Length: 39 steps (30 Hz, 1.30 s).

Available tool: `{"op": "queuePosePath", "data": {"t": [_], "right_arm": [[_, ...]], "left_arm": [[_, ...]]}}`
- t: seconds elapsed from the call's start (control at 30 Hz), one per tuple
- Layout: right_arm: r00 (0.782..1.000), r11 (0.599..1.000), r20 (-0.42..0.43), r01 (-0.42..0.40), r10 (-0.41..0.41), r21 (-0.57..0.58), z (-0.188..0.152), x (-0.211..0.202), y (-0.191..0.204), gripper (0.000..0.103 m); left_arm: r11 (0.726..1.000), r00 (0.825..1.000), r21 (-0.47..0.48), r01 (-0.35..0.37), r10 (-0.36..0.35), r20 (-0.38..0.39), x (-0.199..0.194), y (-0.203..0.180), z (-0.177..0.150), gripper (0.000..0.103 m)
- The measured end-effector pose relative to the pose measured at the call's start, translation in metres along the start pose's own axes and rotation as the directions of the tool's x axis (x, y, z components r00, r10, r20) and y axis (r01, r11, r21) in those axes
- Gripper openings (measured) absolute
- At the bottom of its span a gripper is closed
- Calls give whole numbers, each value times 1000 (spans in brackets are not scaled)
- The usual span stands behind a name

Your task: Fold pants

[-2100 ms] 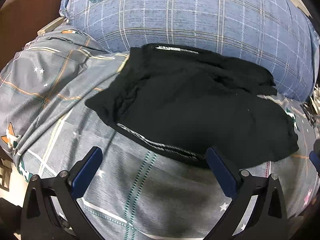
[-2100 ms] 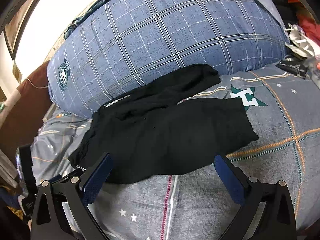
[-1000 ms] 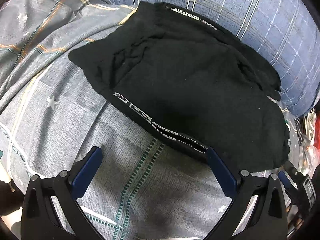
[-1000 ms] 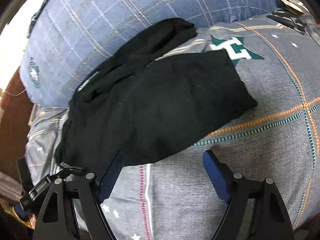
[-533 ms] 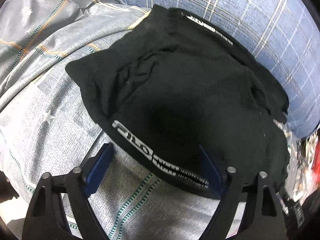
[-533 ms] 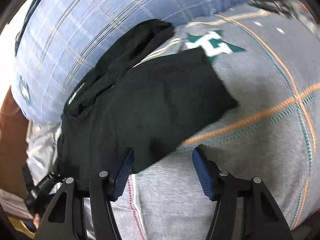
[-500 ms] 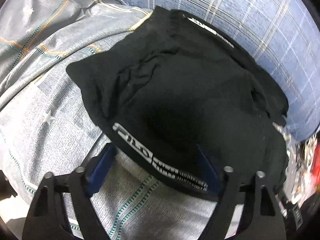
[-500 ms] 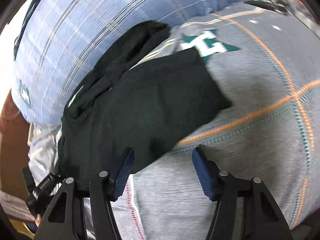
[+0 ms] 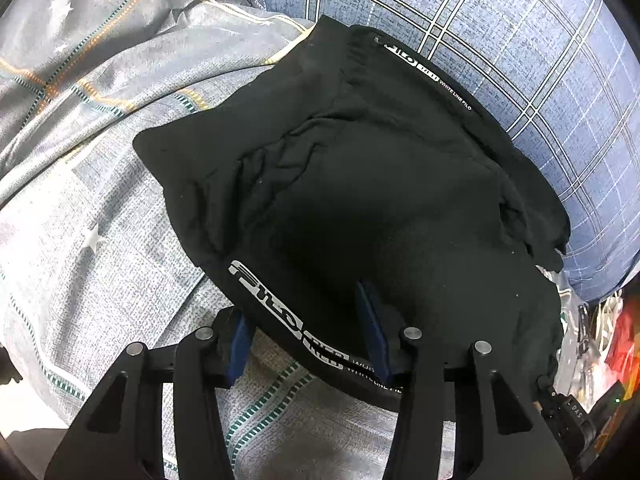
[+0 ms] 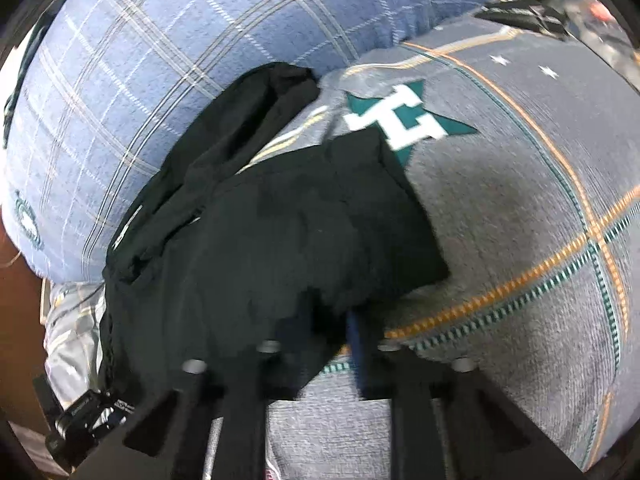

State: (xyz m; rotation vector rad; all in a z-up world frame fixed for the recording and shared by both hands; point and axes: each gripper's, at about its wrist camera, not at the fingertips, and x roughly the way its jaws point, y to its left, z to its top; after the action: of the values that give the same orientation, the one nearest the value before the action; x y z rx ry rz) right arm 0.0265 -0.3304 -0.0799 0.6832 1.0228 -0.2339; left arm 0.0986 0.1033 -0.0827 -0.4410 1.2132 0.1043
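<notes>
Black pants (image 9: 360, 184) with white lettering on the waistband lie folded on a grey patterned bed cover (image 9: 80, 216), their far edge up against a blue plaid pillow (image 9: 540, 52). My left gripper (image 9: 308, 332) has its jaws partly closed around the near waistband edge, one blue pad under the fabric and one on top. In the right wrist view the pants (image 10: 280, 232) fill the middle. My right gripper (image 10: 320, 328) has its jaws narrowed around the near leg-end edge; motion blur hides whether the pads touch the cloth.
The blue plaid pillow (image 10: 160, 40) blocks the far side. Cluttered items with a red object (image 9: 616, 344) lie at the bed's right end. The grey cover with a green and white star logo (image 10: 404, 120) stretches to the right of the pants.
Both grippers moved forward and down onto the pants' near edge. Both jaws narrowed from wide open to close around the fabric.
</notes>
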Motion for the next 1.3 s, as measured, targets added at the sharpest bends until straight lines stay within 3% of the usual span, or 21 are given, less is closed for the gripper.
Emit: {"op": "queuePosePath", "data": {"t": [0.03,0.07,0.1,0.2,0.3,0.47,0.67,0.77,0.8,0.83,0.9,0.97,1.0,1.07,1.23,1.3], "right_arm": [[1000,1000,-1,-8,8,17,0,-1,-3,4],[1000,1000,1,-10,10,22,0,-2,-5,3],[1000,1000,5,-10,10,20,0,-4,-5,3],[999,1000,26,-20,19,10,-1,-14,-5,2],[997,999,68,-32,32,-12,-2,-30,-4,2],[994,997,90,-51,57,-65,-9,-47,-1,2],[997,997,51,-46,49,-61,-31,-55,-20,2],[998,996,33,-59,61,-68,-43,-57,-24,3],[997,996,30,-63,65,-68,-43,-55,-24,3],[997,995,27,-76,78,-70,-43,-54,-23,3],[995,992,25,-99,101,-75,-42,-51,-20,3],[992,991,20,-122,124,-61,-41,-48,-21,3],[991,990,17,-131,132,-52,-41,-48,-23,3],[987,987,24,-157,158,-38,-40,-53,-25,3],[965,968,78,-246,249,-50,-35,-74,-20,3],[964,967,76,-249,253,-60,-33,-76,-18,3]], "left_arm": [[1000,1000,1,-17,17,10,-6,5,-5,24],[999,999,-4,-43,43,19,-7,5,-6,13],[999,999,-19,-48,48,24,-10,10,-7,11],[996,1000,-84,15,-14,18,-14,26,-5,8],[996,999,-81,45,-42,30,-24,29,-8,6],[999,998,-34,23,-21,62,-44,27,-16,5],[1000,1000,-25,6,-6,20,-51,47,-46,5],[1000,1000,-25,-6,6,-6,-49,51,-50,16],[1000,999,-24,-16,15,-37,-44,50,-51,34],[1000,998,-19,0,-1,-66,-40,50,-53,60],[993,984,-24,113,-115,-139,-35,45,-69,80],[974,962,-33,225,-227,-149,-42,43,-93,80],[950,940,-43,308,-311,-140,-48,39,-108,83],[924,912,-38,379,-381,-153,-51,23,-125,85],[904,890,85,418,-389,-239,-37,-61,-143,85],[915,900,118,385,-344,-266,-24,-89,-146,84]]}}
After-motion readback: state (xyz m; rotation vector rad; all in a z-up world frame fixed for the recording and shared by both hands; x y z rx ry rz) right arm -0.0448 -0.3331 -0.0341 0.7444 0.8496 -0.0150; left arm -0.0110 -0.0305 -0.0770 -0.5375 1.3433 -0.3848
